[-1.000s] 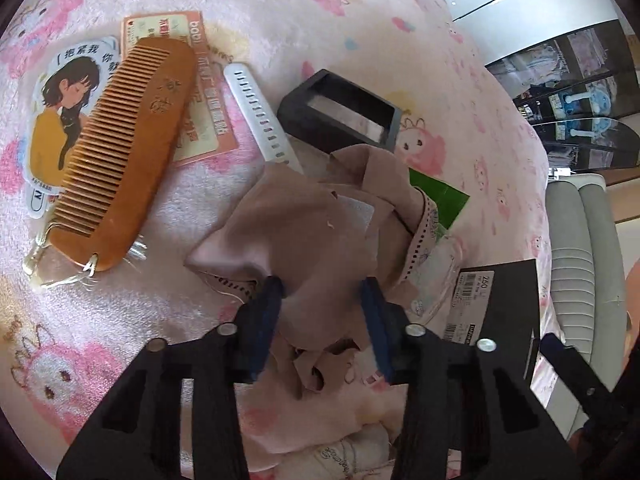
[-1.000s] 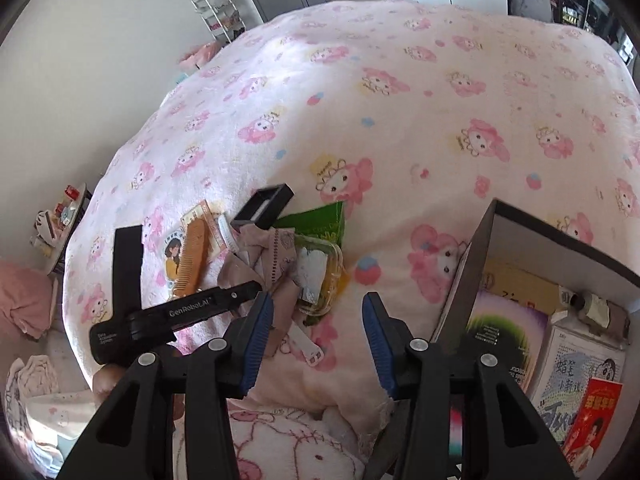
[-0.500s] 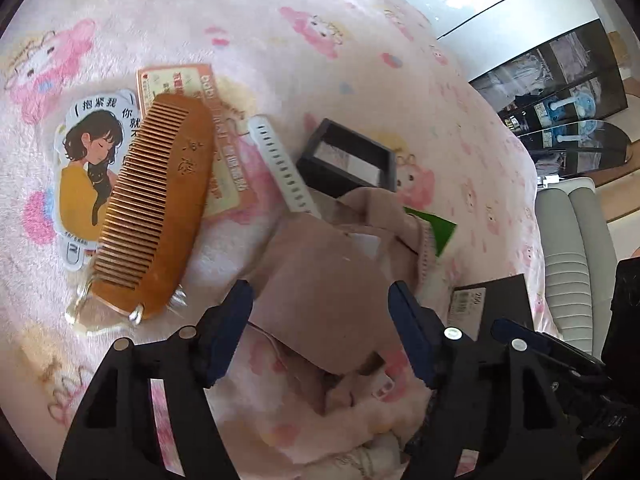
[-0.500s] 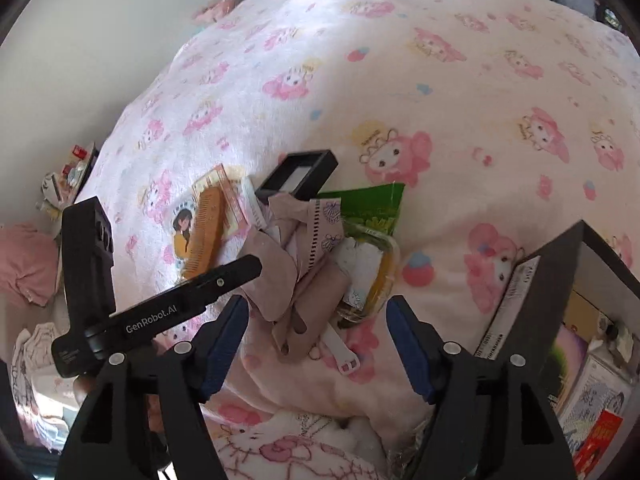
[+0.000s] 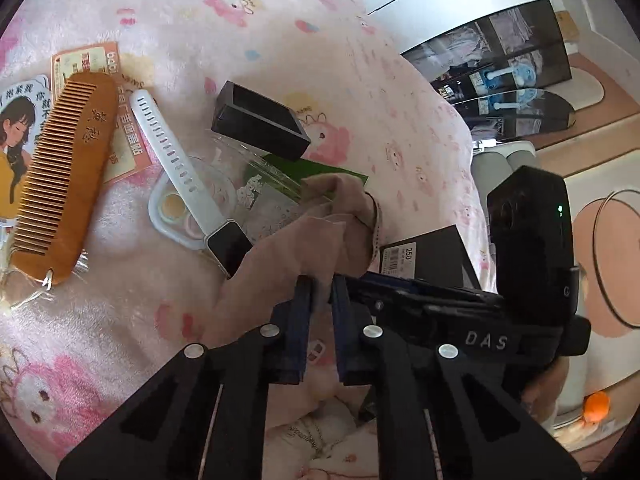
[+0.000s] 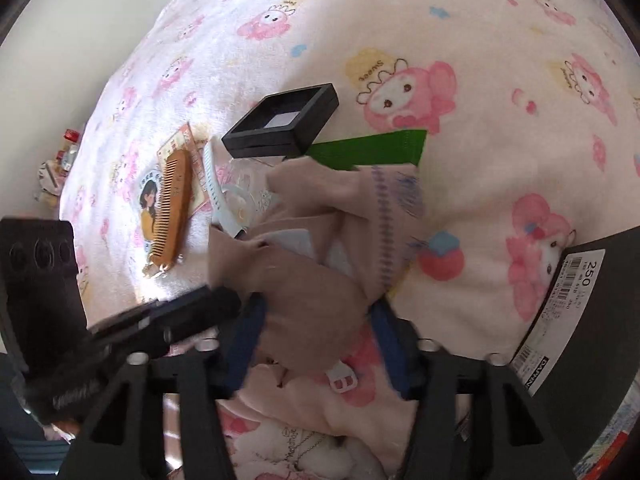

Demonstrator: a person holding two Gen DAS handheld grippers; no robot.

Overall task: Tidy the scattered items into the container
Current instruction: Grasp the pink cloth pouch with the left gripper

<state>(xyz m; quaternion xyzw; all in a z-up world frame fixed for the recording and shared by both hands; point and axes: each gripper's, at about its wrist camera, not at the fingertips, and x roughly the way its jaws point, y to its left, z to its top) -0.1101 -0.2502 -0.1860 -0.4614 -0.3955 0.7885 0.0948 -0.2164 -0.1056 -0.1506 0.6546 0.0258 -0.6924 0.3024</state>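
Cloth handling: behaving as light, limp and soft, draping and folding under its own weight; likely sagging and trailing when lifted, possibly dragging neighbours along; not fragile, not slippery by the look of the weave.
Cloth grip point: pinching a gathered fold near the bunched middle seeming best, a loose edge tending to slide out.
Cloth look: beige cloth [image 5: 304, 240] lying crumpled, with a patterned band of purple marks along one hem and a pale blue tag showing in the right wrist view.
Cloth place: resting on the pink cartoon-print bed cover [image 5: 280, 20], partly covering the white watch [image 5: 180, 168] and the clear lidded tray [image 5: 192, 208].
Left tongs: left tongs [image 5: 320, 284] having just been closing, now nipping a fold of the cloth between nearly shut pads.
Right tongs: right tongs [image 6: 316, 320] having just been closing, standing half apart astride a bulge of the cloth; pads appearing to touch its sides, firm pressing not certain.
Neighbours: wooden comb [image 5: 60, 168] lying on a sticker and card, well apart from the cloth; black frame box [image 5: 260, 124] and green packet [image 6: 372, 152] just beyond the cloth.
Container: dark box with barcode label [image 6: 580, 300] sitting near the cloth, to the right.
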